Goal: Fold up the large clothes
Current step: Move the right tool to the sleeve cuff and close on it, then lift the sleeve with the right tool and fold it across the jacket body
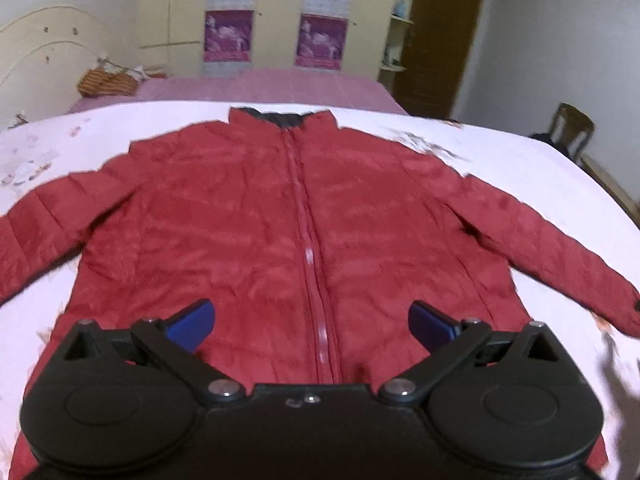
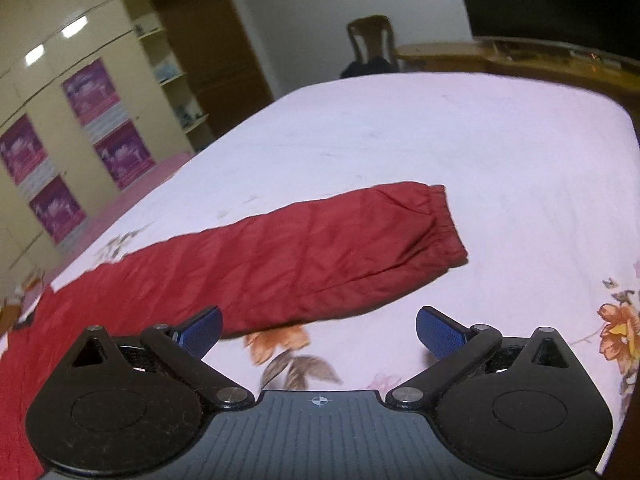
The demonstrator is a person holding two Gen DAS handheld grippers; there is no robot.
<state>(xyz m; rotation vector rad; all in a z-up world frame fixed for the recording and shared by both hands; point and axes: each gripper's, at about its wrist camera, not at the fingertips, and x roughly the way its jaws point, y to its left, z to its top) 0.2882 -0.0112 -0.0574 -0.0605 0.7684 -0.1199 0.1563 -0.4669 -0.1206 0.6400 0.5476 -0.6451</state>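
A red quilted jacket [image 1: 248,216] lies flat and zipped on the white floral bed sheet [image 1: 48,148], collar far, both sleeves spread out. My left gripper [image 1: 311,322] is open and empty, above the jacket's lower hem near the zipper. In the right wrist view the jacket's right sleeve [image 2: 320,256] stretches across the sheet [image 2: 460,140], its cuff pointing right. My right gripper [image 2: 318,330] is open and empty, just in front of the sleeve's near edge, its left fingertip [image 2: 202,330] close to the sleeve.
A wicker basket [image 1: 108,82] sits on the pink bed cover at the far left. A wardrobe with purple posters [image 1: 276,12] stands behind. A wooden chair [image 2: 370,46] and a wooden desk [image 2: 520,56] stand beyond the bed's far right.
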